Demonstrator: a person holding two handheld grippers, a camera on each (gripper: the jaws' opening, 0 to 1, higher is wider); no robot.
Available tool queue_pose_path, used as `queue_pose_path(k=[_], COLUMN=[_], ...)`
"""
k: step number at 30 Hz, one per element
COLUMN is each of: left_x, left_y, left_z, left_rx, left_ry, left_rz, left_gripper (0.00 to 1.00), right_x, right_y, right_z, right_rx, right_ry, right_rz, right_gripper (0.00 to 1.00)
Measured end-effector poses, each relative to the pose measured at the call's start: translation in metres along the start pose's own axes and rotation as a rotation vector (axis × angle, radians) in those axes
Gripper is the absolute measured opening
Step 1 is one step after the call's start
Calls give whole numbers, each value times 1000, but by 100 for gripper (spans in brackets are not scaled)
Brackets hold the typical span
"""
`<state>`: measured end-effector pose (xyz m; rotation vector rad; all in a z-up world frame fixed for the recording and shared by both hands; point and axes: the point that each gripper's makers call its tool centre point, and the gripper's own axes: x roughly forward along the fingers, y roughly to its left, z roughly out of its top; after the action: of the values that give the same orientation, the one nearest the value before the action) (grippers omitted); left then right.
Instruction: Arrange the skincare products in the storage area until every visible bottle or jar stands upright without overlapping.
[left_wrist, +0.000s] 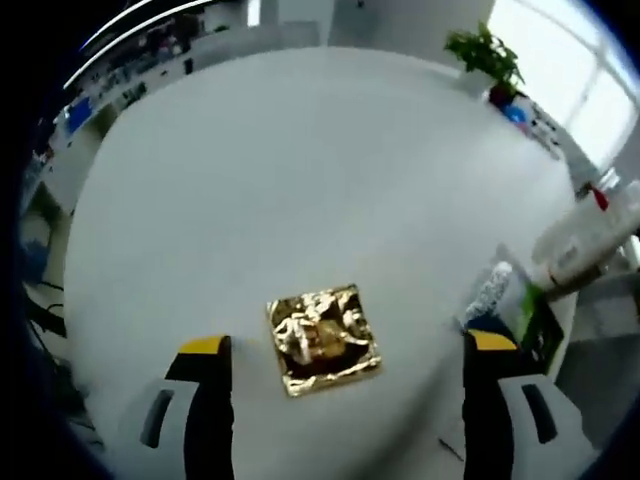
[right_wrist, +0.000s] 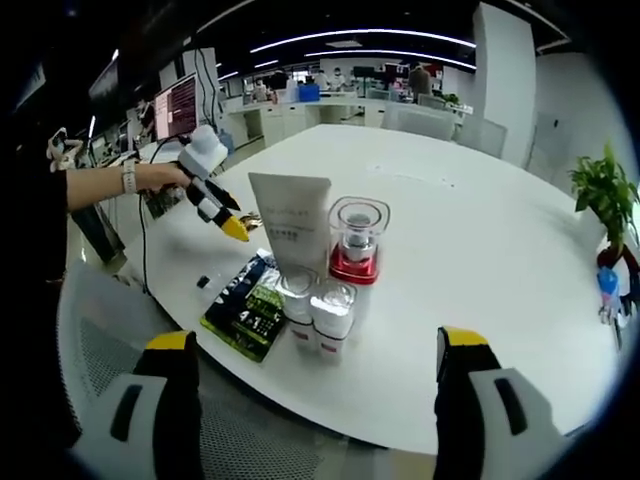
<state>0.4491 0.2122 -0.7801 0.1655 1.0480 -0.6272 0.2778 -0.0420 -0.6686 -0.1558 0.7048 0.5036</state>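
In the right gripper view the skincare group stands near the table's front edge: a white tube upright, a clear-capped jar with a red base, and two small clear-capped bottles in front, close together. A dark green packet lies flat beside them. My right gripper is open, short of the bottles. A hand holds my left gripper over the table to the left of the tube. In the left gripper view, my left gripper stands open above a gold foil packet. The white tube leans in at the right edge.
The white round table stretches wide behind the products. A potted plant stands at its right edge, also the plant far across. A grey mesh chair sits below the table's front edge. Office desks and monitors lie beyond.
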Motion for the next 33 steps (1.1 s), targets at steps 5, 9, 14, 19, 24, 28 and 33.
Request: queue_pose_path(k=[5,9,14,19,24,28,33], left_x=[2,1,4,5,5,5,1], left_y=[3,9,4,13,12,11,6], left_z=[0,-4,-3,-3,-3,-4,-8], left_rx=[8,34,47,67,70,82,101], left_ry=[17,42,44,54,61,73,83], left_rz=[24,80,112,141,142,136,126], left_gripper=[88,78,74,69,67,63,52], right_x=[1,1,1,0,1,1,0], right_y=[-1,-2,-4,-5,-5,-4,-5], right_z=[-1,-2,-3,-5,-6,-5,-3], right_rx=[1,2,4,-1,-2,-5,2], right_ry=[4,6,8,12,14,11,-2], right_rz=[-2,-3,-7,-14,-14,-10,-16], right_gripper=[99,99,99,99,99,99,99])
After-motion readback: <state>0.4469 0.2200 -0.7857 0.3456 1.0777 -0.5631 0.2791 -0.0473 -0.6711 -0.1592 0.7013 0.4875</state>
